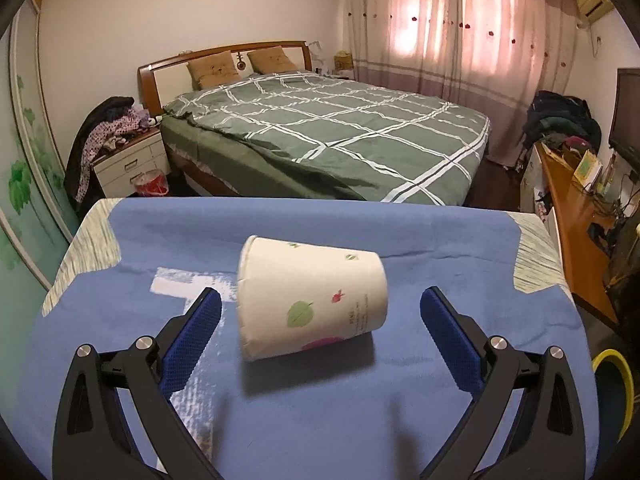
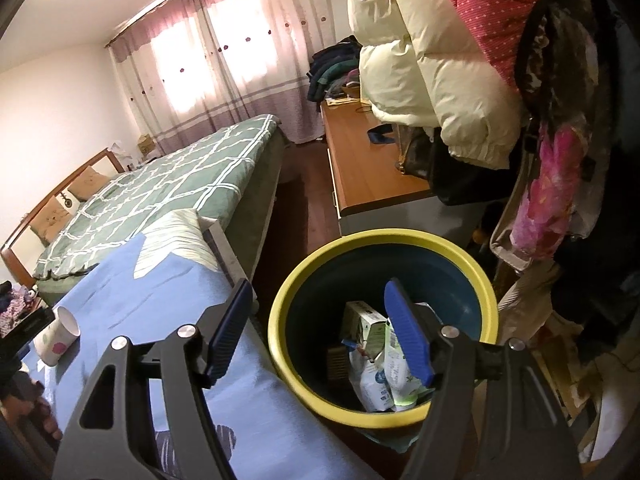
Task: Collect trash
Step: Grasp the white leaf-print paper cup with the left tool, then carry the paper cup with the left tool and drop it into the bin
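Observation:
A white paper cup with leaf and fruit prints lies on its side on the blue-covered table, open end to the left. My left gripper is open, its blue pads either side of the cup without touching it. The cup also shows at the left of the right wrist view. My right gripper is open and empty, held above a yellow-rimmed blue bin that holds cartons and wrappers.
The bin stands on the floor just off the table's right edge; its rim shows in the left wrist view. A bed lies beyond the table. A wooden desk and hanging coats crowd the right side.

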`<move>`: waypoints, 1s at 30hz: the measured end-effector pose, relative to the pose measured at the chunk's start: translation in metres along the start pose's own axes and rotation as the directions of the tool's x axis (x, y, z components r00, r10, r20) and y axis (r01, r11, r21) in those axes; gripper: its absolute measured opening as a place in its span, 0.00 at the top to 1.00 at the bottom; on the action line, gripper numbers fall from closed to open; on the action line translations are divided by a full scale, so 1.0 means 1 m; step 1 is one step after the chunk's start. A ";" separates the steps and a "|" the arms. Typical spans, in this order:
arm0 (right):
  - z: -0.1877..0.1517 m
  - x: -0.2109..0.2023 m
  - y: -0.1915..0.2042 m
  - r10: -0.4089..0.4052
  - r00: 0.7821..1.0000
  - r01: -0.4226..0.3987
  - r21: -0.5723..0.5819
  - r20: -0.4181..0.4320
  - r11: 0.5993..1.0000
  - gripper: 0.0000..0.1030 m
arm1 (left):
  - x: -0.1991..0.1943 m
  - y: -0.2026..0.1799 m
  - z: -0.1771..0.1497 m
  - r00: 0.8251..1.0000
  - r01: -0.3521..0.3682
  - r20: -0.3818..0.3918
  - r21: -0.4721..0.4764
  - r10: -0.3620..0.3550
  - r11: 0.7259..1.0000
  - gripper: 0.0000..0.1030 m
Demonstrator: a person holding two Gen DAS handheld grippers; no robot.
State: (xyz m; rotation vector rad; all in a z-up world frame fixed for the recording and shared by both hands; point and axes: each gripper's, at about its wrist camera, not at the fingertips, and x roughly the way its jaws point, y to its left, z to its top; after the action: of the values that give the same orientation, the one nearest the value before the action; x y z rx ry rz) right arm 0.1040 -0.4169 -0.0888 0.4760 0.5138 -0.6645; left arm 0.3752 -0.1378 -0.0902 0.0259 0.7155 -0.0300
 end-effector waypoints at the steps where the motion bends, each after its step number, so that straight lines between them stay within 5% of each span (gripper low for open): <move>1: 0.000 0.000 0.000 0.003 1.000 -0.003 0.001 -0.002 1.000 0.35 | 0.005 -0.003 0.001 1.000 -0.007 -0.006 0.011 0.007 1.000 0.05; 7: 0.000 -0.001 -0.001 0.014 1.000 -0.014 0.006 -0.005 1.000 0.35 | 0.024 -0.004 0.003 0.999 -0.036 -0.040 0.007 0.036 0.999 0.05; 10: 0.000 -0.001 -0.001 0.017 1.000 -0.017 0.008 -0.006 1.000 0.35 | 0.029 -0.001 0.003 0.999 -0.031 -0.044 0.008 0.031 0.999 0.19; 15: 0.000 -0.001 -0.001 0.017 1.000 -0.017 0.008 -0.006 1.000 0.35 | 0.029 0.008 0.002 0.999 0.001 -0.049 -0.010 -0.001 1.000 0.19; 30: 0.003 -0.026 -0.013 0.037 0.999 -0.036 -0.028 0.034 0.999 0.35 | -0.064 -0.037 -0.024 0.989 0.139 0.030 0.142 -0.145 0.980 0.19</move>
State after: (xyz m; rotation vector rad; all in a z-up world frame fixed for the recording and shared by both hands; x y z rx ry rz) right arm 0.0785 -0.4156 -0.0749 0.4463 0.4798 -0.6289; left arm 0.3100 -0.1730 -0.0664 0.1083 0.6730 -0.2172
